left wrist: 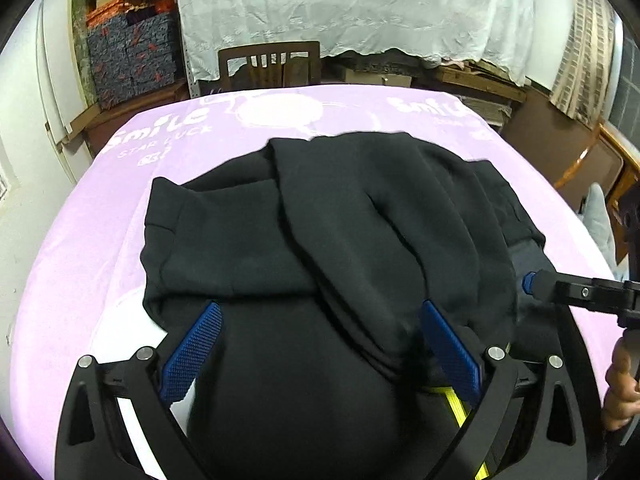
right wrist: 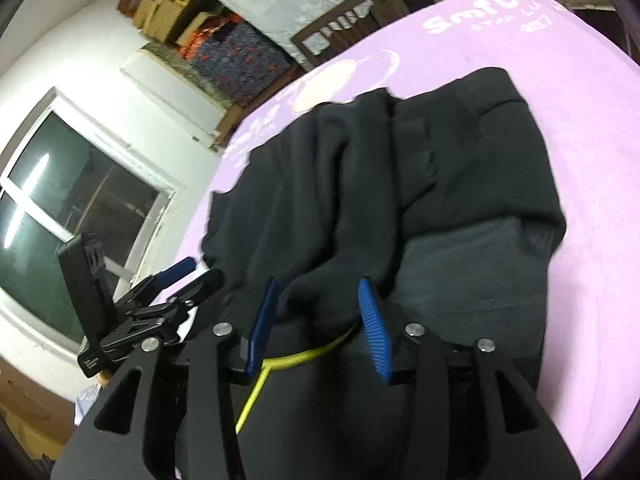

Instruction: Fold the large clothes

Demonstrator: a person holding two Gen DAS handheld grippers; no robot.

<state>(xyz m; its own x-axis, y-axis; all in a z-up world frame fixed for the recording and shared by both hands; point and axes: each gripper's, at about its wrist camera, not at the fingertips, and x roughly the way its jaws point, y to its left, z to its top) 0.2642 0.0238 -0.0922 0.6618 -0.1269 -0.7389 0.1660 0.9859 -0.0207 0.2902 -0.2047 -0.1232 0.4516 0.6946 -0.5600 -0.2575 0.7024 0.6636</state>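
Left wrist view: black sweatshirt (left wrist: 320, 240) lying partly folded on lilac printed sheet (left wrist: 80, 248), long axis running from near edge toward far edge of the bed. Ribbed cuff or hem band at left (left wrist: 164, 208); a folded-over layer running diagonally from upper centre down to lower right. Near portion bulging up between the fingers. Left gripper (left wrist: 320, 356) low over near edge of garment, pointing away along its long axis, blue ribbed pads (left wrist: 192, 352) spread wide on either side of the cloth, nothing pinched. Yellow trim (left wrist: 460, 408) visible under right-hand pad. Right gripper (left wrist: 532, 282) entering from right edge, lying roughly level, tip at garment's right side; bare hand (left wrist: 620, 392) on its handle at lower right. Wooden chair (left wrist: 270, 65) and white drape (left wrist: 352, 8) beyond the bed.

Right wrist view: same sweatshirt (right wrist: 400, 184), long axis toward upper right. Right gripper (right wrist: 320, 328) tilted downward onto near edge, blue pads (right wrist: 376, 328) apart but with a bunched fold of black fabric filling the gap between them; whether squeezed or only straddled, cannot tell. Yellow piping (right wrist: 280, 360) beneath. Left gripper (right wrist: 188, 276) at left, over near-left corner, fingers parted. Window (right wrist: 72, 208) behind.
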